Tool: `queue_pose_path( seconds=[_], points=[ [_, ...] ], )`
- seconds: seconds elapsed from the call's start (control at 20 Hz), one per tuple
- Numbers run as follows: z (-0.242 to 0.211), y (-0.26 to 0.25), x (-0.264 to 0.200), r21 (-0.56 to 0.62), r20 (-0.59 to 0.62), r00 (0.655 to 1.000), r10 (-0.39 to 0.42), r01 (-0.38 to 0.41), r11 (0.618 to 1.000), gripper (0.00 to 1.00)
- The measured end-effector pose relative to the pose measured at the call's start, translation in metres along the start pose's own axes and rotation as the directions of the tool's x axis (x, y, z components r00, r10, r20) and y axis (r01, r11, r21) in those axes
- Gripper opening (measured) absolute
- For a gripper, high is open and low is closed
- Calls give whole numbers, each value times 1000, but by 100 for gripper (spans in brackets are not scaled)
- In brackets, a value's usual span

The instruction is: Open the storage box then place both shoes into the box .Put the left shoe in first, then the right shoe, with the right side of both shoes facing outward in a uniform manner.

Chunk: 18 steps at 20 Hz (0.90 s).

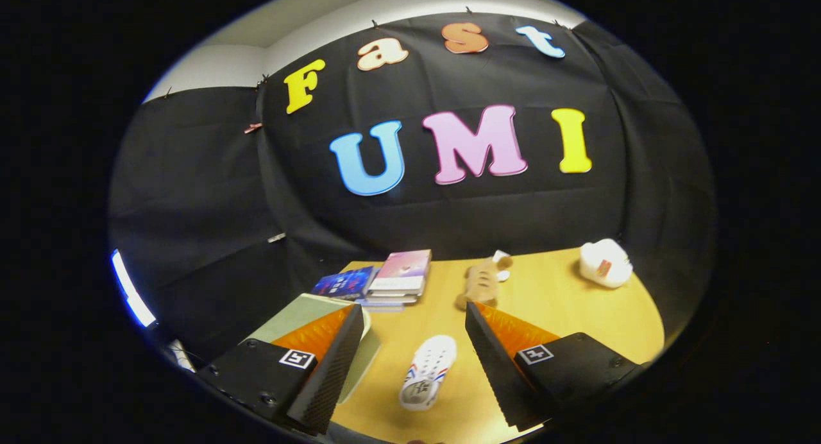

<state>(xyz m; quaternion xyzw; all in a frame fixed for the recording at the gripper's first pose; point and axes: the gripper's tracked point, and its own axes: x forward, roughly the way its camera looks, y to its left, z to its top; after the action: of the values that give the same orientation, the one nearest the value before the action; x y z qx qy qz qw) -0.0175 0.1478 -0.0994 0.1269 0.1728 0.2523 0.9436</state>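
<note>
White and small, a plastic clog shoe with red and blue stripes (428, 372) is lying on the yellow wooden tabletop (564, 303), in the gap between the gripper's two fingers. The gripper (410, 367) is hanging above it, spread wide open and holding nothing. A second white shoe with a red patch (605, 262) is sitting far off at the back corner of the tabletop, well beyond the fingers. A pale green flat box (308, 315) is lying by the left finger and partly hiding behind it; I cannot tell if it is open. A stack of books (397, 278) and a tan plush toy (481, 283) are resting further back. Both shoes are outside the box, so it looks like almost all the job is waiting.
</note>
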Motion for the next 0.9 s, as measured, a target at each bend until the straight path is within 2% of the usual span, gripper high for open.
queue_pose_path(
  seconds=[0.15, 0.3, 0.4, 0.65, 0.9],
  points=[
    [-34, 27, 11, 141, -80, 991, 105, -93, 986, 98],
    [-70, 55, 26, 273, -157, 962, 224, -176, 946, 98],
    [-94, 63, 31, 344, -198, 943, 268, -189, 920, 98],
    [-152, 83, 61, 587, -274, 878, 393, -171, 791, 98],
    [-186, 120, 61, 716, -290, 782, 552, -206, 668, 98]
  ],
)
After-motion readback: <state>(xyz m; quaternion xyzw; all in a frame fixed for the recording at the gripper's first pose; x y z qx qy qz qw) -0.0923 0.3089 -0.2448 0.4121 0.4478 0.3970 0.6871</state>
